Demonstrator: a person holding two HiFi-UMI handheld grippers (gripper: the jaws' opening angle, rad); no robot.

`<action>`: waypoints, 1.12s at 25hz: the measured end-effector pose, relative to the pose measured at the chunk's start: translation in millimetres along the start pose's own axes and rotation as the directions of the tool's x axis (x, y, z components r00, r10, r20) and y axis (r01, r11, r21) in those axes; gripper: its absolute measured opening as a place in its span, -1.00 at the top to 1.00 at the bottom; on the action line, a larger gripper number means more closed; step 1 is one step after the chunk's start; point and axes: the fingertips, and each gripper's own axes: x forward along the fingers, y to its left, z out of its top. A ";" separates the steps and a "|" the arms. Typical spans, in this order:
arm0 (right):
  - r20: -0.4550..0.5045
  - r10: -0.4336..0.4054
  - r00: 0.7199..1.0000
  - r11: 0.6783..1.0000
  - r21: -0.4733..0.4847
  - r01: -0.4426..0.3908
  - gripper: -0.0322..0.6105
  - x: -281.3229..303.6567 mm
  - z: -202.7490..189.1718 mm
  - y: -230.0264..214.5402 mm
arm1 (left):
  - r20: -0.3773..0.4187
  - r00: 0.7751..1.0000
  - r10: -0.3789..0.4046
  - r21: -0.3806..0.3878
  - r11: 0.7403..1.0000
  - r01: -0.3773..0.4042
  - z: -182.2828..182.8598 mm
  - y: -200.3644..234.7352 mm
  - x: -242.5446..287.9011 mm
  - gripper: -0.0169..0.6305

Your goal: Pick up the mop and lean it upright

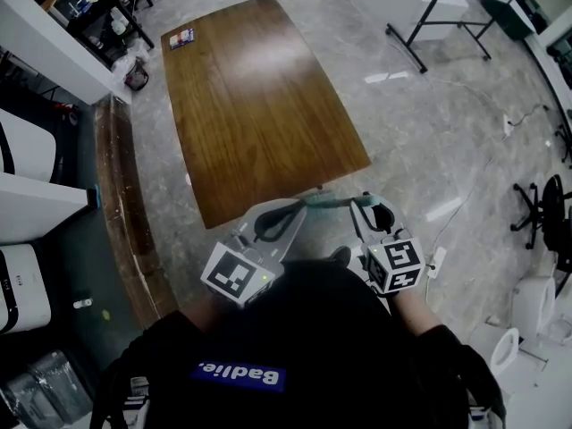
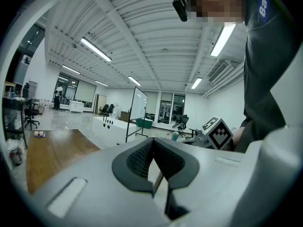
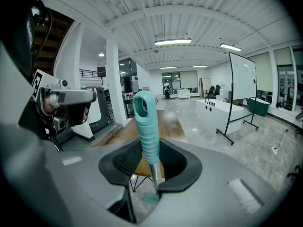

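The mop's teal ribbed handle (image 3: pixel 146 126), with a hang hole at its top, stands nearly upright between the pads of my right gripper (image 3: pixel 150 149), which is shut on it. A metal shaft (image 3: pixel 154 174) runs down from it behind the jaws; the mop head is hidden. In the head view the teal handle (image 1: pixel 329 202) lies between the two grippers, just in front of the person's body. My left gripper (image 1: pixel 293 209) is beside the handle's end, jaws shut with nothing between them (image 2: pixel 152 142). From the right gripper view, the left gripper (image 3: pixel 71 98) hangs apart, to the left of the handle.
A long wooden table (image 1: pixel 259 105) stands just ahead, with a small card (image 1: pixel 181 37) at its far corner. A whiteboard stand (image 1: pixel 438 16) is far right and an office chair (image 1: pixel 536 208) at right. White machines (image 1: pixel 27 195) and a wooden kerb (image 1: pixel 121 213) line the left.
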 end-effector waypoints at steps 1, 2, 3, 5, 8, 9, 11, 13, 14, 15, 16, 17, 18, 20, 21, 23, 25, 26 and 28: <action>0.014 -0.001 1.000 1.000 -0.003 0.001 0.53 -2.7 6.9 -0.7 | 0.001 1.000 -0.001 -0.002 1.000 0.001 1.1 -0.8 1.3 0.90; 0.027 -0.002 1.000 1.000 -0.005 0.002 0.53 -5.2 13.6 -1.4 | 0.002 1.000 -0.003 -0.002 1.000 0.003 2.1 -1.3 2.4 0.90; 0.040 -0.002 0.999 1.000 -0.007 0.002 0.53 -7.3 19.6 -2.1 | 0.002 1.000 -0.004 0.000 1.000 0.004 2.7 -1.5 3.5 0.90; 0.061 0.000 0.998 1.000 -0.008 0.001 0.53 -10.2 28.3 -3.2 | 0.004 1.000 -0.007 0.001 1.000 0.007 3.2 -2.0 5.9 0.90; 0.078 0.006 0.997 1.000 -0.007 -0.005 0.53 -15.5 35.3 -3.2 | 0.004 1.000 -0.015 0.009 1.000 0.015 3.6 -5.1 10.4 0.90; 0.083 0.009 0.997 1.000 -0.007 -0.008 0.53 -17.5 37.2 -2.6 | 0.005 1.000 -0.018 0.011 1.000 0.017 3.9 -6.4 12.0 0.90; 0.094 0.015 0.995 1.000 -0.015 -0.014 0.53 -21.1 40.6 -1.5 | 0.008 1.000 -0.022 0.005 1.000 0.022 4.2 -8.5 15.5 0.90; 0.101 0.021 0.995 1.000 -0.023 -0.019 0.54 -23.6 42.6 -1.2 | 0.006 1.000 -0.027 0.001 1.000 0.027 3.9 -10.0 18.5 0.90; 0.101 0.024 0.995 0.999 -0.024 -0.021 0.54 -24.7 43.2 -1.3 | 0.004 1.000 -0.030 0.004 1.000 0.030 3.5 -10.6 19.6 0.90; 0.102 0.026 0.994 0.999 -0.023 -0.023 0.54 -25.9 43.9 -1.5 | 0.003 0.999 -0.034 0.007 0.999 0.034 3.5 -11.2 20.8 0.90; 0.102 0.027 0.994 0.999 -0.021 -0.025 0.54 -27.4 44.6 -1.8 | 0.003 0.999 -0.038 0.006 0.999 0.038 3.8 -12.0 22.2 0.90; 0.103 0.027 0.994 1.000 -0.018 -0.026 0.54 -29.4 45.3 -2.1 | 0.003 0.999 -0.041 0.003 0.999 0.041 4.3 -13.1 23.8 0.90; 0.104 0.027 0.994 1.000 -0.015 -0.026 0.54 -32.0 46.2 -2.4 | 0.004 0.999 -0.044 0.002 0.999 0.044 4.6 -14.5 25.6 0.90; 0.112 0.025 0.993 1.000 -0.009 -0.024 0.54 -38.5 49.4 -2.7 | 0.002 0.999 -0.053 0.004 0.999 0.053 4.5 -17.8 29.1 0.90; 0.116 0.024 0.993 1.000 -0.004 -0.023 0.54 -41.9 51.9 -2.4 | 0.000 0.998 -0.057 0.007 0.998 0.057 4.1 -19.5 30.9 0.90; 0.125 0.028 0.992 1.000 0.002 -0.028 0.54 -47.9 58.0 -0.5 | -0.005 0.998 -0.067 0.015 0.998 0.067 3.2 -22.5 34.3 0.90; 0.133 0.034 0.990 0.999 -0.002 -0.034 0.54 -53.0 62.1 0.3 | -0.005 0.997 -0.076 0.011 0.997 0.076 3.8 -26.0 37.8 0.90; 0.136 0.034 0.990 0.999 -0.003 -0.034 0.53 -55.4 63.2 -0.4 | -0.005 0.997 -0.081 0.011 0.997 0.081 4.3 -27.9 39.7 0.90; 0.143 0.033 0.989 0.999 -0.004 -0.032 0.53 -60.0 65.0 -3.0 | -0.007 0.996 -0.090 0.015 0.996 0.090 5.1 -32.3 44.3 0.90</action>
